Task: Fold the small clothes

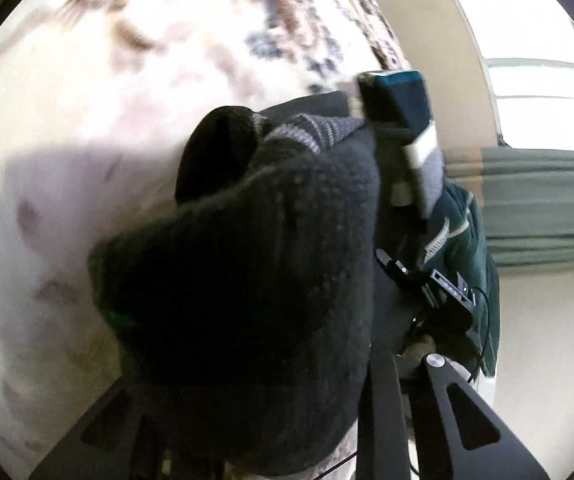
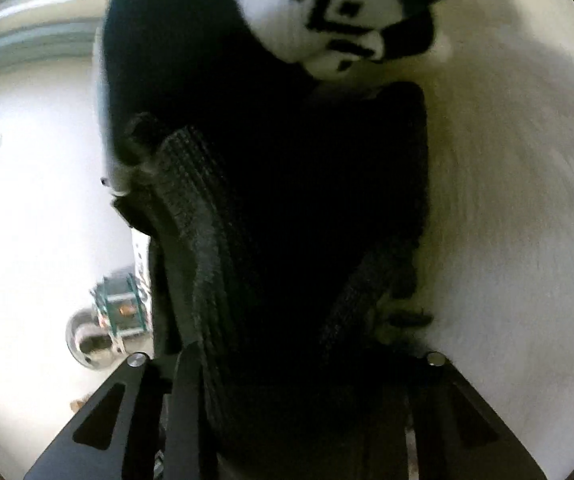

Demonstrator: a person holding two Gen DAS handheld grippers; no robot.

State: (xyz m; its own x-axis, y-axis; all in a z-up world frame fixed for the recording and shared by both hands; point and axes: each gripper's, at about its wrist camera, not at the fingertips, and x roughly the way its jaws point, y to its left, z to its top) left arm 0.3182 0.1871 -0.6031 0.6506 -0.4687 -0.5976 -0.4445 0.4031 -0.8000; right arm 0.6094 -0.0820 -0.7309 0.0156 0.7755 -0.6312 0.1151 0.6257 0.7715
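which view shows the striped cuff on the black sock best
The left wrist view. There the sock fills the middle of the frame and its grey-striped cuff sits lit and in focus near the top. The right wrist view shows only dark ribbed knit with no stripes visible, and a white patterned piece above it.

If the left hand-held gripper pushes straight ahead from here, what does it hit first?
Most likely the black sock itself, bunched right in front of the left hand-held gripper and filling its line. Beyond it lies the patterned cloth surface; depth is unclear in the blur.
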